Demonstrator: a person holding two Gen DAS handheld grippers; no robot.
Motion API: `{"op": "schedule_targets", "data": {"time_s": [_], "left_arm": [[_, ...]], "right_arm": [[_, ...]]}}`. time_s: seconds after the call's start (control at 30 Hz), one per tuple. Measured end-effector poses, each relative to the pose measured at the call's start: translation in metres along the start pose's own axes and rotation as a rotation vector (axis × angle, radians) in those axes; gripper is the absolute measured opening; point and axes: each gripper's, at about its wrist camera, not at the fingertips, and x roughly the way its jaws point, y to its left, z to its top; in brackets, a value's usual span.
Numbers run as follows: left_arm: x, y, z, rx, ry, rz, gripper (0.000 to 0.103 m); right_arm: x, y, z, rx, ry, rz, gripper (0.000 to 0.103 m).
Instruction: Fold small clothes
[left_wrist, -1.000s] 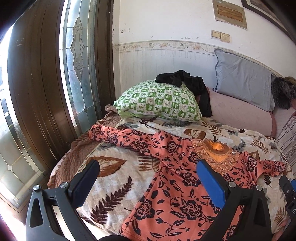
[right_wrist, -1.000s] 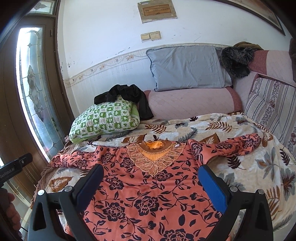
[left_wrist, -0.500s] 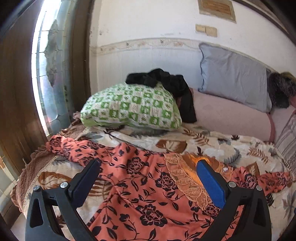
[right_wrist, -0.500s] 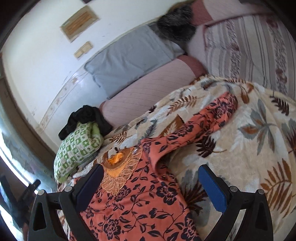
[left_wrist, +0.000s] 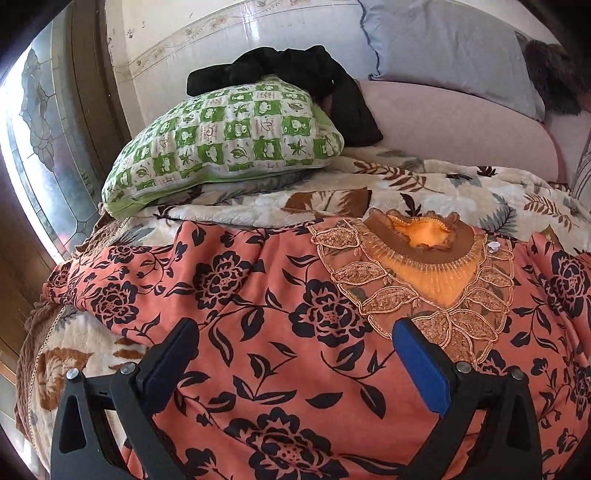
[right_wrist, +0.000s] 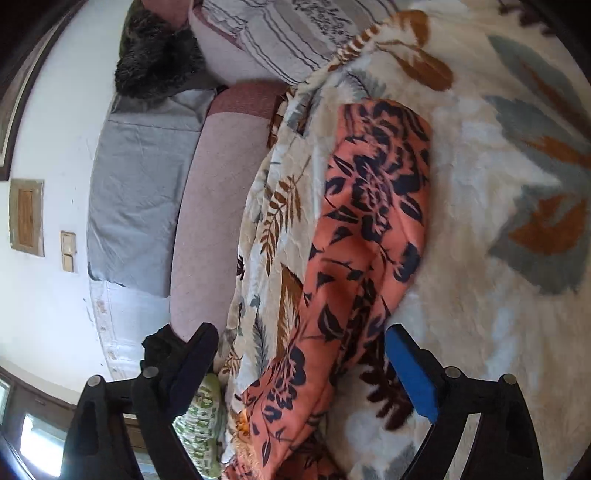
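An orange top with dark flowers (left_wrist: 303, 314) lies spread flat on the leaf-print blanket (left_wrist: 461, 188), its gold embroidered neckline (left_wrist: 424, 258) toward the pillows. My left gripper (left_wrist: 293, 341) hovers low over the chest of the top, jaws open, nothing between the pads. In the right wrist view the picture is rolled on its side. The top's sleeve (right_wrist: 369, 221) runs between the jaws of my right gripper (right_wrist: 301, 345), which are wide and closing. The pads do not press on the cloth.
A green checked pillow (left_wrist: 229, 136) with a black garment (left_wrist: 295, 70) on it sits at the head. Behind are a pink bolster (left_wrist: 450, 125), a grey pillow (left_wrist: 450, 51) and a striped cushion (right_wrist: 288, 37). A glass door (left_wrist: 40, 129) stands at the left.
Both grippers have dropped closer to the top. The left moved toward the neckline. The right rolled onto its side and swung out over the sleeve.
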Motion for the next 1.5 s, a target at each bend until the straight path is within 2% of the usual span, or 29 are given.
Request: {"op": "schedule_targets", "data": {"time_s": [0.1, 0.2, 0.27, 0.3, 0.33, 0.4, 0.43, 0.53, 0.73, 0.83, 0.93, 0.97, 1.0, 1.07, 1.17, 1.23, 1.27, 1.3, 1.37, 1.5], "left_arm": [[0.006, -0.001, 0.000, 0.015, -0.013, 0.017, 0.103], [0.010, 0.001, 0.004, 0.002, 0.006, 0.004, 0.103], [0.012, 0.003, 0.006, -0.022, 0.015, -0.014, 0.103], [0.013, 0.004, 0.007, -0.033, 0.020, -0.023, 0.103], [0.013, 0.005, 0.008, -0.041, 0.022, -0.030, 0.103], [0.013, 0.005, 0.008, -0.043, 0.021, -0.026, 0.103], [0.013, 0.006, 0.008, -0.041, 0.019, -0.020, 0.103], [0.011, 0.012, 0.010, -0.059, 0.019, -0.019, 0.103], [-0.003, 0.042, 0.017, -0.130, -0.022, 0.013, 0.103], [-0.010, 0.069, 0.018, -0.177, -0.037, 0.067, 0.103], [-0.012, 0.102, 0.015, -0.240, -0.039, 0.101, 0.103], [-0.012, 0.112, 0.013, -0.257, -0.040, 0.113, 0.103], [-0.011, 0.121, 0.011, -0.271, -0.039, 0.130, 0.103], [-0.008, 0.136, 0.007, -0.294, -0.021, 0.165, 0.103], [-0.002, 0.151, 0.005, -0.343, 0.016, 0.163, 0.103], [0.001, 0.152, 0.004, -0.376, 0.034, 0.150, 0.103], [0.004, 0.150, 0.004, -0.387, 0.042, 0.138, 0.103], [0.006, 0.146, 0.004, -0.391, 0.051, 0.128, 0.103], [0.010, 0.134, 0.005, -0.378, 0.065, 0.112, 0.103], [0.015, 0.096, 0.007, -0.260, 0.067, 0.116, 0.103]], "right_arm": [[0.024, 0.001, 0.009, 0.025, 0.031, -0.010, 0.078], [0.047, -0.004, 0.014, 0.033, 0.058, -0.128, 0.074], [0.059, -0.006, 0.014, 0.026, 0.058, -0.168, 0.068], [0.062, -0.007, 0.016, 0.016, 0.049, -0.184, 0.056], [0.064, -0.006, 0.018, 0.002, 0.036, -0.210, 0.032], [0.069, -0.008, 0.022, -0.011, 0.030, -0.244, 0.015], [0.070, -0.011, 0.023, 0.000, 0.028, -0.239, 0.013], [0.062, -0.001, 0.022, -0.022, 0.019, -0.146, 0.009], [0.027, 0.097, -0.020, -0.229, 0.036, 0.152, 0.008], [0.018, 0.150, -0.070, -0.374, 0.123, 0.299, 0.008], [0.023, 0.196, -0.142, -0.553, 0.243, 0.368, 0.008], [0.029, 0.205, -0.166, -0.608, 0.285, 0.352, 0.008], [0.033, 0.210, -0.187, -0.654, 0.317, 0.326, 0.009], [0.040, 0.207, -0.208, -0.681, 0.351, 0.293, 0.009], [0.049, 0.181, -0.194, -0.615, 0.346, 0.193, 0.013], [0.045, 0.157, -0.172, -0.572, 0.265, 0.094, 0.043], [0.041, 0.148, -0.160, -0.552, 0.213, 0.051, 0.083], [0.034, 0.135, -0.147, -0.516, 0.150, 0.037, 0.100], [0.021, 0.113, -0.116, -0.433, 0.040, -0.011, 0.100], [0.020, 0.071, -0.050, -0.270, 0.003, -0.111, 0.100]]}}
